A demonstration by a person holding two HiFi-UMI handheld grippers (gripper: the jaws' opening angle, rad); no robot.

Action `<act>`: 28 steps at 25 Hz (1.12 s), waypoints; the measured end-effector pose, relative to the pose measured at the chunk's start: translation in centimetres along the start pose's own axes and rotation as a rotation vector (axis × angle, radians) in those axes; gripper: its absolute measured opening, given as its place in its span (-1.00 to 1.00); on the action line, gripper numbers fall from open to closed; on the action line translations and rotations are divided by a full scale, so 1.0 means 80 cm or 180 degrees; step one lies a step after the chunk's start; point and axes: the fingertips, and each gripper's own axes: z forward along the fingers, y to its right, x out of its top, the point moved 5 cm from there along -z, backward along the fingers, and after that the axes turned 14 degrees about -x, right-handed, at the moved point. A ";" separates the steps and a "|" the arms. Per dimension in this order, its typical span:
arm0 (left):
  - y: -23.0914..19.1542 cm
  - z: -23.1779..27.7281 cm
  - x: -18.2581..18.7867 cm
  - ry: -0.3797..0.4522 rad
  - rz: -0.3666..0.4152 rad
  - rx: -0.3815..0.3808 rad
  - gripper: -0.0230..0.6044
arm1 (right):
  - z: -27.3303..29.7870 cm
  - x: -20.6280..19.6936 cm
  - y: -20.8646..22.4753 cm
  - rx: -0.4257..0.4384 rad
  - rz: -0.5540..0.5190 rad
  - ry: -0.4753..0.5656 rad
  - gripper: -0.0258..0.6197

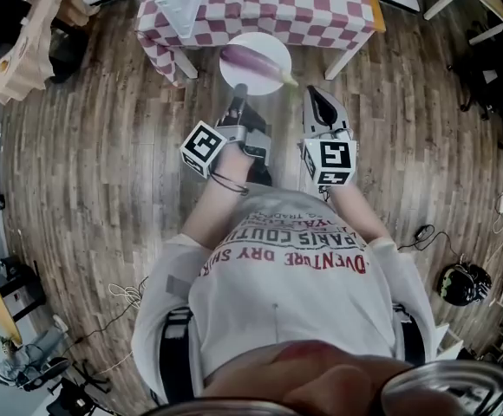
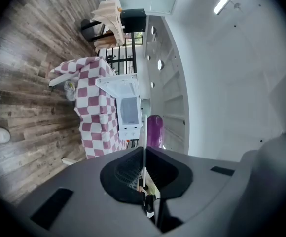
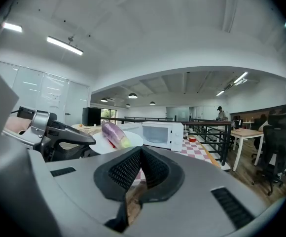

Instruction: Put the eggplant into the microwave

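A purple eggplant (image 1: 253, 61) lies on a white plate (image 1: 237, 78) held above the wooden floor. My left gripper (image 1: 238, 92) is shut on the plate's near rim; in the left gripper view the plate (image 2: 144, 132) shows edge-on between the jaws of the left gripper (image 2: 144, 152), with the eggplant (image 2: 154, 131) beyond. My right gripper (image 1: 312, 92) is shut with nothing in it, just right of the plate. The white microwave (image 1: 182, 0) stands on the checkered table (image 1: 321, 11) ahead. In the right gripper view, past the right gripper (image 3: 140, 149), are the eggplant (image 3: 114, 134) and the microwave (image 3: 160, 135).
Table legs (image 1: 349, 55) reach down to the wooden floor (image 1: 95, 146). A black railing (image 3: 207, 132) runs right of the table, with a desk and office chair (image 3: 276, 147) further right. Cables (image 1: 425, 237) and a dark helmet (image 1: 462, 284) lie on the floor at the right.
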 end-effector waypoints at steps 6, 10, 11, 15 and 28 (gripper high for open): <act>-0.022 0.095 0.079 -0.0066 -0.0008 -0.0001 -0.81 | 0.114 0.028 -0.028 -0.0038 -0.0013 0.0022 -0.87; -0.040 0.148 0.121 -0.0132 -0.0020 0.0012 -0.81 | 0.181 0.036 -0.040 -0.0092 0.0019 -0.0008 -0.87; -0.043 0.159 0.131 -0.0146 -0.0018 0.0023 -0.81 | 0.195 0.038 -0.043 -0.0109 0.0034 -0.0024 -0.87; -0.058 0.199 0.166 -0.0155 -0.0042 0.0033 -0.81 | 0.248 0.046 -0.051 -0.0140 0.0020 -0.0051 -0.87; -0.120 0.289 0.191 0.0007 -0.0108 0.0209 -0.81 | 0.388 0.032 -0.018 0.0016 -0.0002 -0.0101 -0.87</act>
